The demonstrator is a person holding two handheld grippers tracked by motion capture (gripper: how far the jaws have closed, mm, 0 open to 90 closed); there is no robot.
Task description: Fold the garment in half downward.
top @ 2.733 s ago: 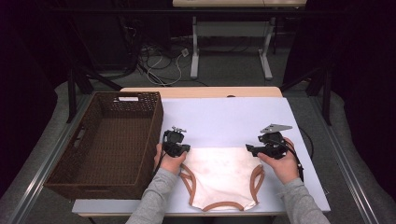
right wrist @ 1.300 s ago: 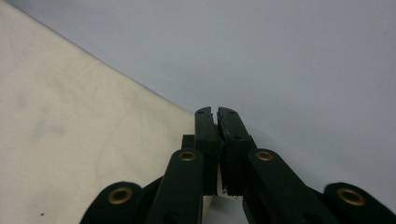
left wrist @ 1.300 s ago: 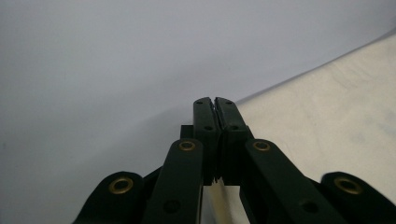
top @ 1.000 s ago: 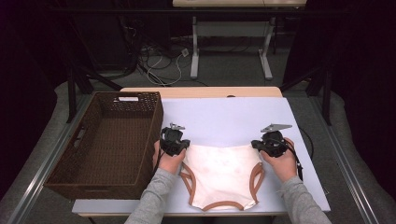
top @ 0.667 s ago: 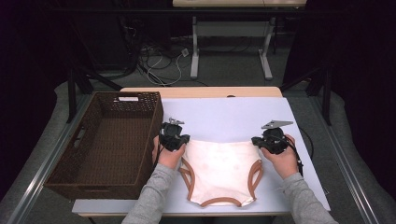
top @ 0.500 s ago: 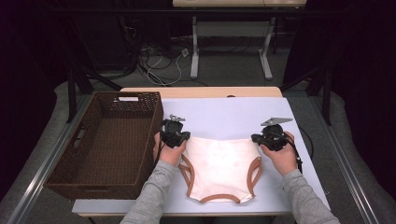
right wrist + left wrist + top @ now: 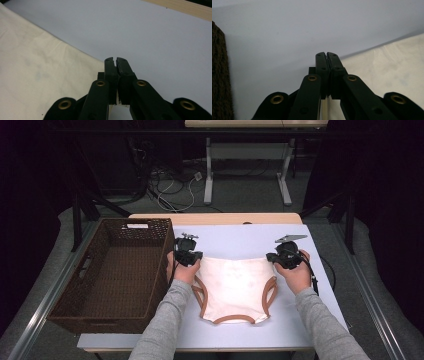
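Both grippers (image 7: 189,262) (image 7: 280,260) apparently pinch the cream garment (image 7: 235,287) corners

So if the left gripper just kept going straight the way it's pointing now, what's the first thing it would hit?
Probably nothing close: ahead of the left gripper lies bare table cover. The basket sits off to its left, the garment to its right. Depth is unclear, but the way looks free as far as the picture shows.

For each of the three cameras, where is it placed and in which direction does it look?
High view: above the person's side, looking forward and down on the table; forearms, hands, both grippers show.
Left gripper view: rides the left gripper, looking along its closed fingers at the garment corner.
Right gripper view: rides the right gripper, same way.
Shared: all see the cream garment on the pale table.
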